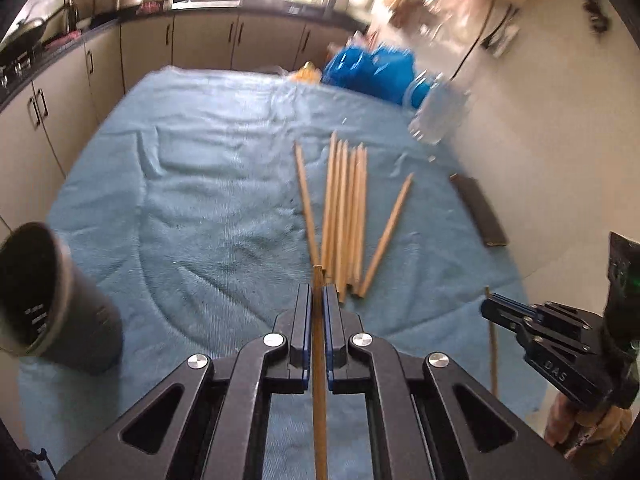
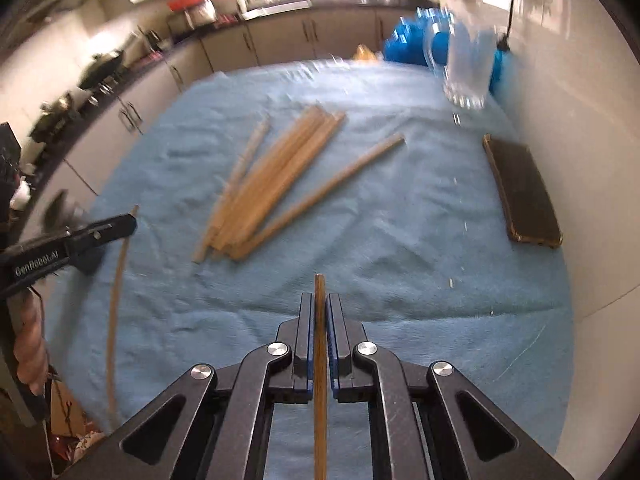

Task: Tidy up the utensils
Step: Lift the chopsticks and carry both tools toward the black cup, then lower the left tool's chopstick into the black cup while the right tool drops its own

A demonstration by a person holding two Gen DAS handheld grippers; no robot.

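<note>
1. Blue towel covered the table and carried everything else. Its folds and creases were a hazard: a chopstick end set down carelessly could snag in them.

2. Dark cup, open-mouthed, stood at about 8 o'clock in the left wrist view, well apart from the sticks. It was probably the holder; a long stick dropped in at a slant could tip it.

3. Clear glass stood at 1 o'clock in the right wrist view, beside blue bags. Blur hid its contents.

4. Dark flat case lay at 3 o'clock in the right wrist view, close to the table's edge.

5. Loose chopsticks lay fanned at 12 o'clock from the left gripper, touching and crossing. These were still unsorted.

6. Left gripper was pinching one wooden chopstick, which ran lengthwise between the pads and was gripped near its far end. So thin a hold could let the stick swing or slip.

7. Right gripper was likewise pinching a single chopstick near its tip. With both sticks trailing back toward the person, the two could collide if the hands converged.
</note>
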